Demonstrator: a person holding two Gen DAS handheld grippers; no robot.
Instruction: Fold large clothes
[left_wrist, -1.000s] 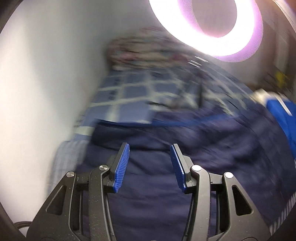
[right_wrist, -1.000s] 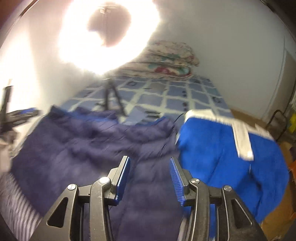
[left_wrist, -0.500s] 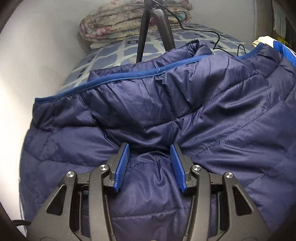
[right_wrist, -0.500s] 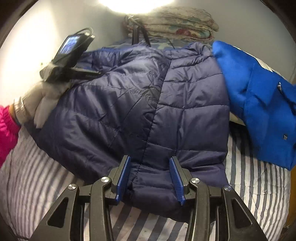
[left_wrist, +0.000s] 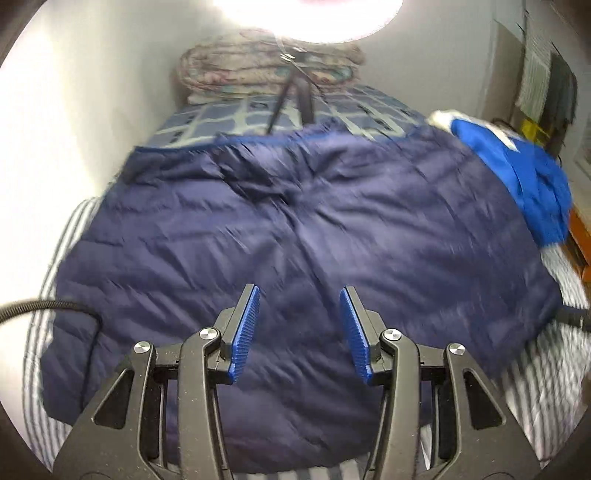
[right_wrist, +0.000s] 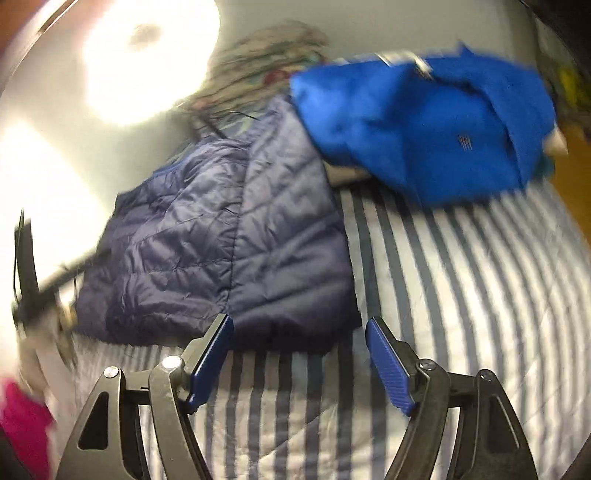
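A navy quilted puffer jacket lies spread on the striped bed; it also shows in the right wrist view. My left gripper is open and empty, hovering above the jacket's near part. My right gripper is wide open and empty, just in front of the jacket's near hem over the striped sheet. The other gripper shows blurred at the left edge of the right wrist view.
A bright blue jacket lies to the right of the navy one, also in the left wrist view. A folded floral quilt and a tripod with a ring light stand at the bed's far end. A white wall runs along the left.
Both grippers have pulled back from the jacket. The right gripper has opened wider and swung right, toward the striped sheet. The left view now takes in the whole jacket.
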